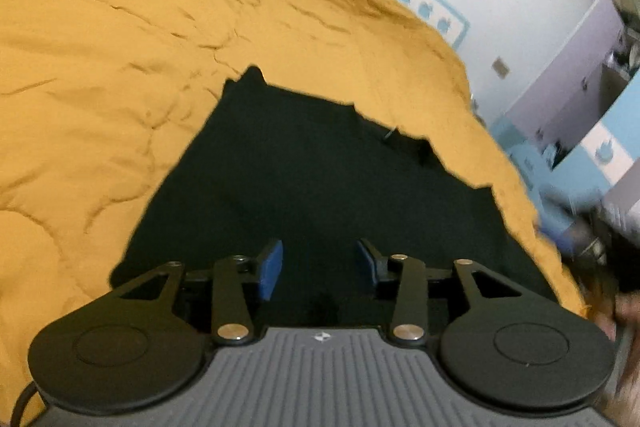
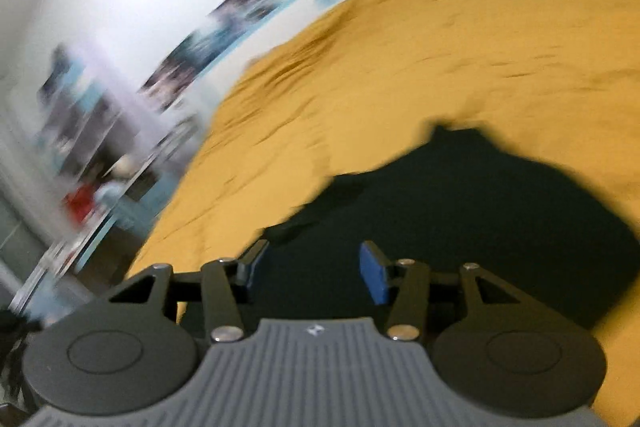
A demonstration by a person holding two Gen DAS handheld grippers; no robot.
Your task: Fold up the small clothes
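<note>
Bed: A big mustard-yellow quilted blanket (image 1: 160,75) is being used as the soft, flat place for folding. It is filling most of both views.

Clothing: A small dark, nearly black piece of cloth (image 1: 320,179) is being laid flat on the yellow blanket, near the front edge of the bed. It is being kept spread out, likely so that a fold can be made neatly. Its far edge is looking bumpy and uneven in the left wrist view. What kind of clothing it is cannot be told.

Left gripper: The left gripper (image 1: 320,265) is being held low over the near part of the dark cloth. Its blue pads (image 1: 272,267) are being kept apart, about half way open. Only dark cloth is being seen in the gap, and nothing is being pinched.

Right gripper: The right gripper (image 2: 316,271) is being held over the same dark cloth (image 2: 480,219), close to its left edge where the yellow blanket (image 2: 400,67) begins. Its jaws are also being kept about half open, with nothing being squeezed. This view is being smeared by fast movement.

Why both are open: The cloth is not being gripped, so it is likely being left to lie flat while a new place to grab is being picked.

Room: White walls with blurry pictures (image 2: 240,11) are being seen behind the bed.
</note>
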